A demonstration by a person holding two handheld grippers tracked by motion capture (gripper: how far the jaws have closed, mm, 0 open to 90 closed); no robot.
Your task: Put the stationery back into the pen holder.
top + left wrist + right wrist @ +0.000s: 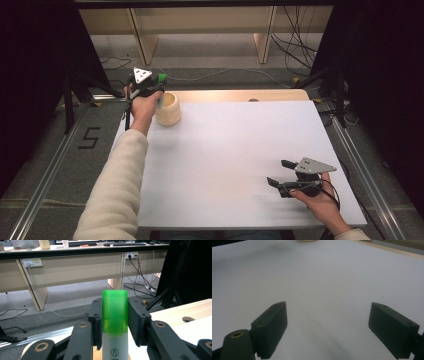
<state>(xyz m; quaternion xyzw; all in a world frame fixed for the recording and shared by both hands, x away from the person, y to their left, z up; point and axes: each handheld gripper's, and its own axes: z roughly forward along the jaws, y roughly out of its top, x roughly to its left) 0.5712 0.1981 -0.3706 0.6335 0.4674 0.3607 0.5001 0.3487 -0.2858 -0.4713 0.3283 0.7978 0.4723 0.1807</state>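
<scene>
L tongs [159,85] upper left of high view, clamped on green-capped bottle [115,322], held upright just above wooden cup [168,108] at surface [225,160] far-left corner. R tongs [280,173] lower right, spread wide, nothing between, over bare surface.

The green-capped tube [115,325] runs off the bottom edge, its lower end unseen behind the hand [144,107].

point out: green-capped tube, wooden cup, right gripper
green-capped tube [115,311]: left gripper view, green cap.
wooden cup [170,113]: high view, outer wall.
right gripper [280,172]: high view, midway between fingertips.
</scene>
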